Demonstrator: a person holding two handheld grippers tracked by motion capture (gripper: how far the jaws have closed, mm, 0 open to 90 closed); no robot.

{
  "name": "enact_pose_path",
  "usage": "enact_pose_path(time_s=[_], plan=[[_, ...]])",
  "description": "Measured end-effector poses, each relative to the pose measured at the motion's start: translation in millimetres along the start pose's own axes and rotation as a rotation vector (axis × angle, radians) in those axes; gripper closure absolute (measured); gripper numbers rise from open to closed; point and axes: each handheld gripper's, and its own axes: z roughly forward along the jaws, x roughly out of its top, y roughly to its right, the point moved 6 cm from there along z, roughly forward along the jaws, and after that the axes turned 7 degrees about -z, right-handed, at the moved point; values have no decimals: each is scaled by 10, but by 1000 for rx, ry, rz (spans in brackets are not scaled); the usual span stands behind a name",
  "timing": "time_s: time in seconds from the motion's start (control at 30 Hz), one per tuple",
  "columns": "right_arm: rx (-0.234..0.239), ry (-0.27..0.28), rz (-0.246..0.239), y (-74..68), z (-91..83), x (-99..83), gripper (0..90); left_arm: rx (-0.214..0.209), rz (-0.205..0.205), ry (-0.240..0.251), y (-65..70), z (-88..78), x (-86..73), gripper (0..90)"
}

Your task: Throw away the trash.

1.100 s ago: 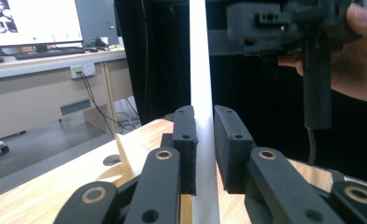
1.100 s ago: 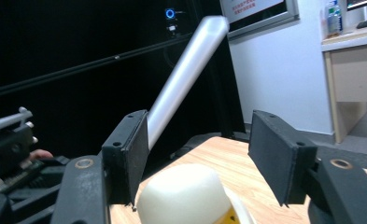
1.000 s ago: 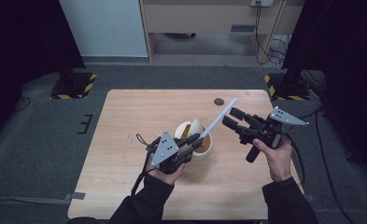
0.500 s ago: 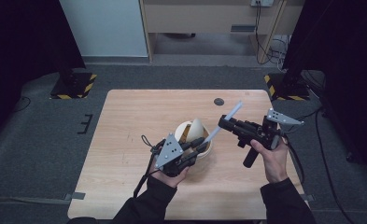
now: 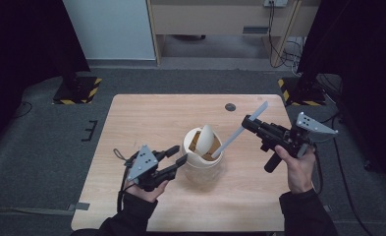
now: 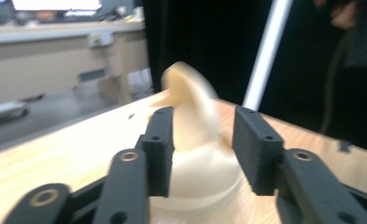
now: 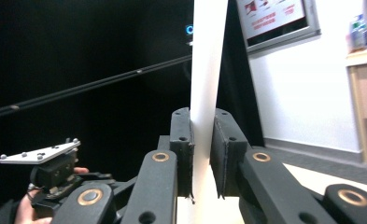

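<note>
Pulled back toward the lower left of the high view, the left hand-held gripper (image 5: 177,157) now sits just off the cream container (image 5: 202,158), where a second ago it lay against the container's side. Its jaws have just been opening: in the left gripper view (image 6: 203,149) the two black pads stand apart with the blurred cream body seen through the gap, not pressed by either pad. One jaw tip lies very near the container's left wall in the high view; whether it touches I cannot tell.

Over at the right of the high view, the right hand-held gripper (image 5: 249,121) has just been closing, and it is now clamped on the white strip (image 5: 240,129). In the right gripper view (image 7: 202,154) both pads press flat on the strip (image 7: 208,70), which rises straight up out of the frame. Earlier the strip lay higher and its lower end was farther from the container; now it slants from the upper right down to the lower left, with its lower end at the container's rim.

That container stands near the middle of the table (image 5: 146,123), a little toward the near edge, with a cream lid flap (image 5: 205,139) tilted up in its mouth and brown showing inside. A small dark disc (image 5: 230,106) lies on the table toward the far edge, well apart from everything else.
</note>
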Motion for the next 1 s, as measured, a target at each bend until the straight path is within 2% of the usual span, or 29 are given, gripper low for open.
enact_pose_path(time_s=[0.1,0.2,0.23,0.27,0.43,0.6,0.73,1.0], plan=[[-29,-1,-30,29,12,-18,803,56,-52,-32,-229,-130,-143,500],[-47,-6,-36,58,38,-67,803,129,-90,-71,-483,-230,-347,444],[-59,-15,-44,80,62,-117,803,145,-104,-81,-536,-244,-398,406],[-59,-15,-44,80,62,-117,803,162,-126,-96,-601,-251,-462,406],[-80,-50,-63,133,130,-265,802,245,-135,-192,-882,-224,-695,302],[-88,-98,-56,177,221,-482,802,292,-149,-243,-1047,-234,-839,265],[-91,-128,-67,177,273,-577,800,313,-155,-259,-1117,-244,-885,259],[-96,-177,-59,195,342,-767,798,333,-171,-290,-1214,-240,-962,255]])
